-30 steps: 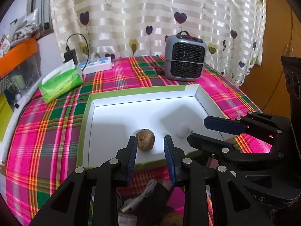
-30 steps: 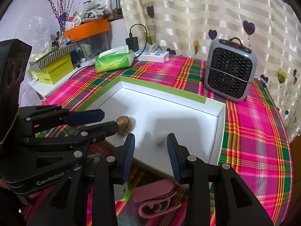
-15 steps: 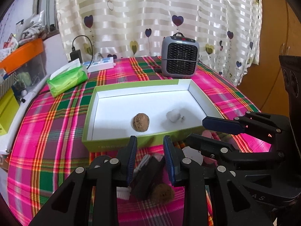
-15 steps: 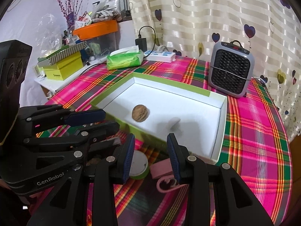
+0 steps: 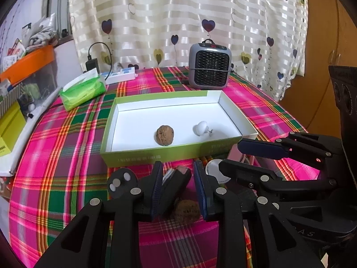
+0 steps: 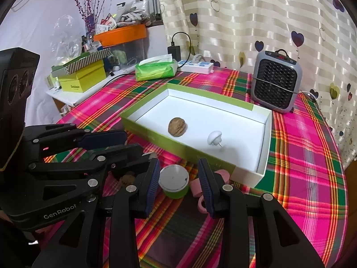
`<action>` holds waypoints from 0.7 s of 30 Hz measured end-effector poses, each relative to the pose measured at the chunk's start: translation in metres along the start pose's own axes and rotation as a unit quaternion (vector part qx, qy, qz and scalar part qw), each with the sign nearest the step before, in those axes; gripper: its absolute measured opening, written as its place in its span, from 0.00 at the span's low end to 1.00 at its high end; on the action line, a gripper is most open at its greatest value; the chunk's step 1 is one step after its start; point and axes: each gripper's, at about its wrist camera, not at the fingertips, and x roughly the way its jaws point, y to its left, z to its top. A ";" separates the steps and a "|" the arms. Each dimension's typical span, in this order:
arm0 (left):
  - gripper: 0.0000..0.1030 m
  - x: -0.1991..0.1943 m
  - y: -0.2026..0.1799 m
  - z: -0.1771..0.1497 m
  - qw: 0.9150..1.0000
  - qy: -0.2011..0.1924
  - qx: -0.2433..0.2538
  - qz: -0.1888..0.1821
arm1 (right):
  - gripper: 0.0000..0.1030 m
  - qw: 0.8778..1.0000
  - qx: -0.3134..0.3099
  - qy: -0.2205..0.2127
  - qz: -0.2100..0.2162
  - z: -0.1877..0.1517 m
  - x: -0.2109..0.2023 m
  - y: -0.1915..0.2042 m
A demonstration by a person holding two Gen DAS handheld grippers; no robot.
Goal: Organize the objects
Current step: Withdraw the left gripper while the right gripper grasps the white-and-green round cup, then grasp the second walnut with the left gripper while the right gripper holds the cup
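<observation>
Left wrist: my left tongs [image 5: 177, 185] hover over a black clip [image 5: 176, 182] and a walnut [image 5: 187, 211] on the counter [image 5: 55, 178]; jaws partly open, just closing slightly, gripping nothing.

Right wrist: my right tongs [image 6: 178, 184] stand partly open, empty, above a green cup [image 6: 174, 181], just before the box [image 6: 209, 154].

A round table under a pink-and-green plaid cloth [image 5: 67, 156] stands before cream striped curtains dotted with hearts [image 5: 178, 22], a white wall [image 6: 44, 33] at left, a wooden door [image 5: 323, 67] at right.
</observation>
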 end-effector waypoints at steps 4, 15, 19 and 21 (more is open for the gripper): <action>0.24 -0.003 -0.001 -0.004 1.000 0.001 0.000 -0.003 | 0.36 1.000 -0.002 0.000 0.005 -0.003 -0.001 0.002; 0.25 -0.011 0.004 -0.023 0.999 0.012 -0.010 -0.029 | 0.36 1.000 -0.016 0.006 0.018 -0.011 0.000 0.009; 0.25 -0.012 -0.001 -0.027 0.999 0.012 0.001 -0.039 | 0.36 1.000 -0.012 0.009 0.017 -0.012 0.002 0.008; 0.26 -0.012 -0.003 -0.030 0.999 0.013 0.006 -0.044 | 0.36 1.000 -0.012 0.010 0.016 -0.013 0.003 0.008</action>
